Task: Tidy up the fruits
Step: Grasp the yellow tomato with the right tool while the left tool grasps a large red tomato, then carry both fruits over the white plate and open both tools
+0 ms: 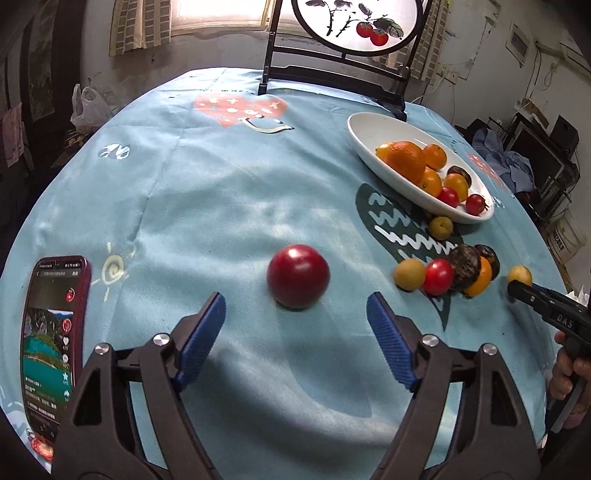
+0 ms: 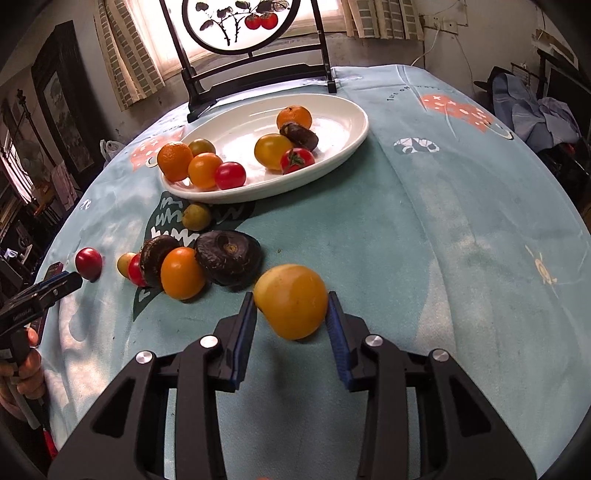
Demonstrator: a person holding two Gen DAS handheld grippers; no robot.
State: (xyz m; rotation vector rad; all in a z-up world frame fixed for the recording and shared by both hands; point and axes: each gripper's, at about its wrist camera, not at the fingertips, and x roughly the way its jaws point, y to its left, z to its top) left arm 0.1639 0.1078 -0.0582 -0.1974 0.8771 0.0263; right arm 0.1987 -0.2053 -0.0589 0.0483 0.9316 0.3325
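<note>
A dark red round fruit [image 1: 298,275] lies on the blue tablecloth just ahead of my left gripper [image 1: 296,305], whose blue pads stand open and apart from it. My right gripper [image 2: 290,304] is shut on a yellow fruit [image 2: 291,300], both pads pressing its sides. A white oval plate [image 2: 343,110] holds oranges, yellow fruits, red tomatoes and a dark fruit. Beside the plate lie loose fruits: a yellow-green one [image 2: 196,216], two dark brown ones [image 2: 228,257], an orange one [image 2: 182,273] and a red tomato [image 2: 136,270]. The plate [image 1: 364,127] is at the right in the left wrist view.
A phone [image 1: 51,339] with a lit screen lies at the table's left edge. A dark wooden stand with a round painted screen [image 2: 236,22] rises behind the plate. A hand [image 2: 26,373] holds the left gripper's handle. Bare cloth spreads to the right of the plate.
</note>
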